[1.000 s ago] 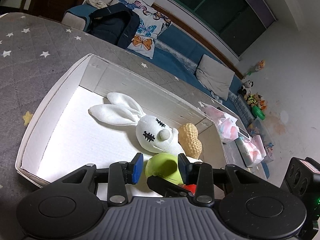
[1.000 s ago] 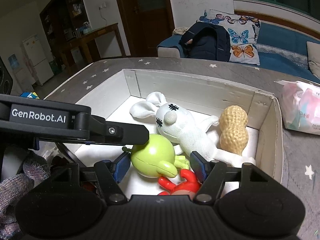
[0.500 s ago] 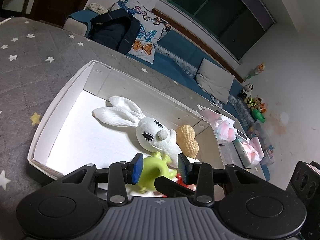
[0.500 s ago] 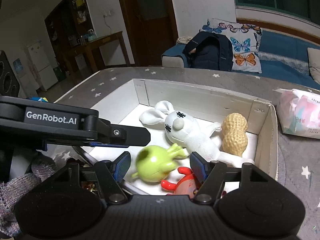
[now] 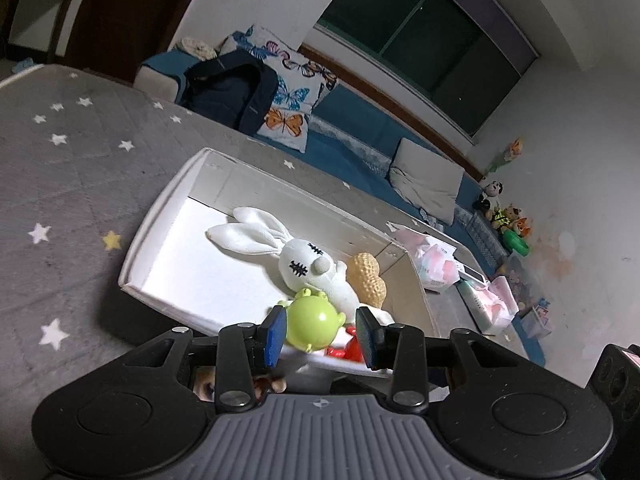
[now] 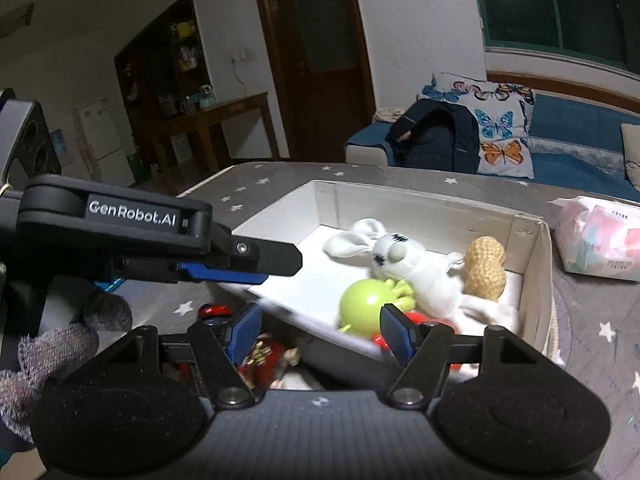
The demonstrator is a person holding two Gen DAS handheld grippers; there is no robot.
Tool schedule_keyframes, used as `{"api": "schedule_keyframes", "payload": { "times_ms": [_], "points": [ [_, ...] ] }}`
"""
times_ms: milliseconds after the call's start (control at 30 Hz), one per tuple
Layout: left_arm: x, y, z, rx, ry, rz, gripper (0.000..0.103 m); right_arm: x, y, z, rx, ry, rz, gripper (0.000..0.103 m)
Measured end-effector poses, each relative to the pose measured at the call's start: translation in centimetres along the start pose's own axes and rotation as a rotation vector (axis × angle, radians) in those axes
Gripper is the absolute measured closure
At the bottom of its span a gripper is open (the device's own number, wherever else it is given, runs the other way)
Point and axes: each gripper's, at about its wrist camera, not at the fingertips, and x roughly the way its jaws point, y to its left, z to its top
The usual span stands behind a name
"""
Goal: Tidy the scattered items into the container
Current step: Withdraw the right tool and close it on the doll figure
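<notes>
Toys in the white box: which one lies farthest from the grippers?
The tan peanut-shaped toy, lying by the far corner of the white cardboard box. The white stuffed rabbit, green round toy and red toy lie nearer.

Left tool point(image 5: 321, 335): jaws parted, blue pads point(image 5: 276, 334) facing each other, nothing clamped between them. It is angled moderately downward. Seen from the right wrist view, its body extends in from the left edge, with a hand in a grey knit glove point(image 6: 52, 344) below it.

Right tool point(image 6: 320, 334): jaws parted wider than the left, blue pads point(image 6: 394, 334) clear of any contact, nothing gripped. It shares the same downward pitch.
</notes>
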Motion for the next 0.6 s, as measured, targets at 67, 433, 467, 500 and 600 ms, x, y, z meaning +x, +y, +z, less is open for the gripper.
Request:
{"api": "schedule_keyframes", "payload": {
  "times_ms": [67,433,467,500,600],
  "points": [
    [-0.8,0.0,-0.6,0.013,-0.01,0.01,0.063,-0.3,0.7,-0.6,-0.013,-0.001,0.0,0.035],
    [-4.7,2.0,-3.1,-0.009,-0.069,0.049,0.063,-1.7,3.0,-3.0,-0.024,-0.034,0.016,0.029],
    [-4.9,2.4,-3.3,-0.018,-0.071,0.052,0.063,-1.6,3.0,-3.1,-0.019,-0.033,0.02,0.028],
    [-5.1,2.8,-3.4,-0.029,-0.071,0.054,0.063,-1.4,3.1,-3.1,-0.011,-0.031,0.025,0.025],
    [-5.3,4.0,-3.7,-0.071,-0.065,0.056,0.063,-0.7,3.6,-3.4,0.002,-0.018,0.038,0.024]
  ]
}}
